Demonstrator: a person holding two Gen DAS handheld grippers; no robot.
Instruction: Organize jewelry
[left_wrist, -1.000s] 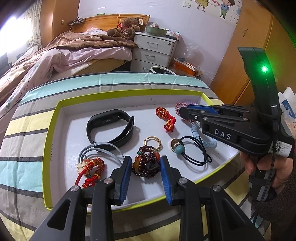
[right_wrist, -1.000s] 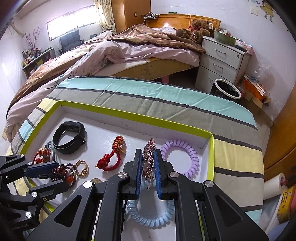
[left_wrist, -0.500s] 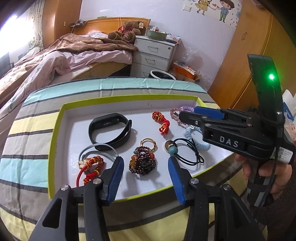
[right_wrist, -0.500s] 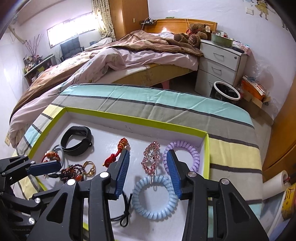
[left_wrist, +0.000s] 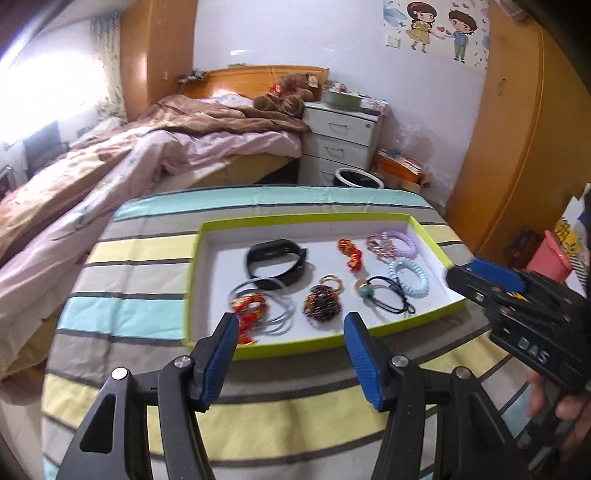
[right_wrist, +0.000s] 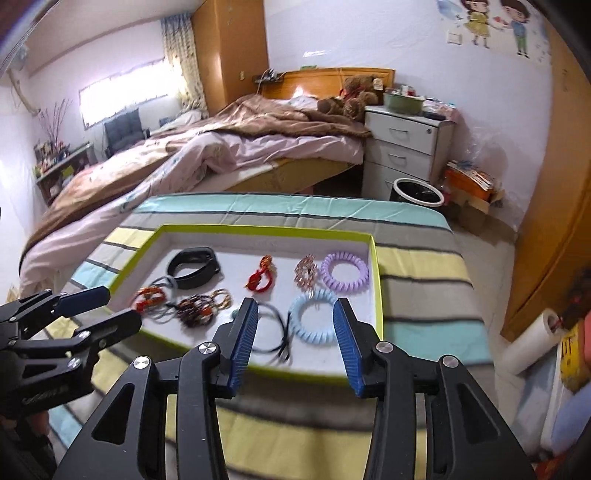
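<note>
Fingers of both the left gripper (left_wrist: 290, 354) and right gripper (right_wrist: 293, 341) gape empty, having just been opening, above the jewelry tray (left_wrist: 430, 236).

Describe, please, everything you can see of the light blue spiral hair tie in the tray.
The light blue spiral hair tie is a coiled ring that looks like glossy plastic cord, closed into a full loop and lying flat on the white floor of the green-rimmed tray, near its front right corner. The purple spiral tie lies just behind it, the black elastic hair tie to its left. In the right wrist view it appears between the open right gripper fingers; nothing grips it.
</note>
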